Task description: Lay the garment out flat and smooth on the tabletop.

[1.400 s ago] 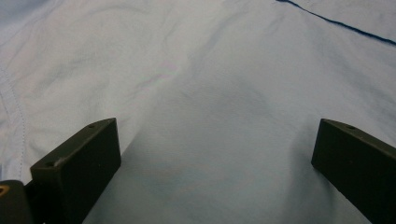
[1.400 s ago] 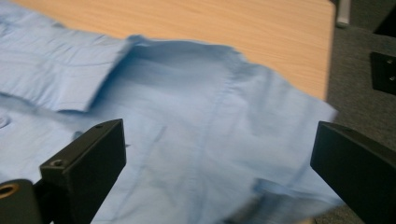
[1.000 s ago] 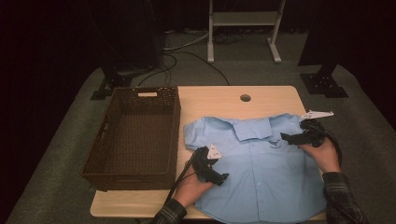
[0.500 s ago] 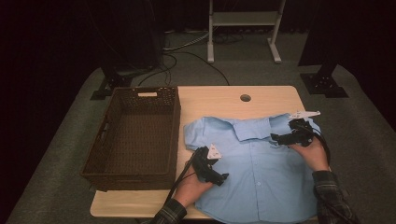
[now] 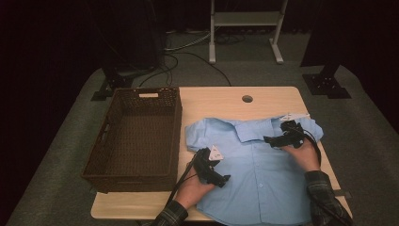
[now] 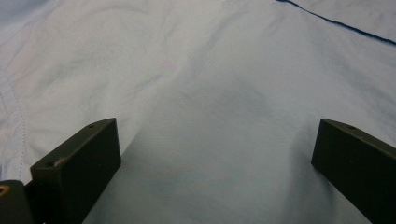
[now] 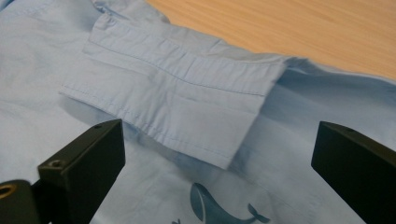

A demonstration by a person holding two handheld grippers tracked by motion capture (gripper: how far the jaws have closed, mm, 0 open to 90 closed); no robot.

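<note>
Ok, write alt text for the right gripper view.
A light blue shirt lies flat, its collar just beyond the open black jaws of the right gripper. A small whale print sits below the collar, and the wooden table shows behind.

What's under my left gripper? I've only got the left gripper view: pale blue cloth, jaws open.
Observer: A light blue short-sleeved button shirt, spread flat on the light wooden table. The left gripper is over its lower left part.
Operator: And the right one?
Observer: The right gripper is open, aimed at the shirt's folded collar.
Operator: Anything beside the shirt?
Observer: A dark brown woven basket, to its left.
</note>
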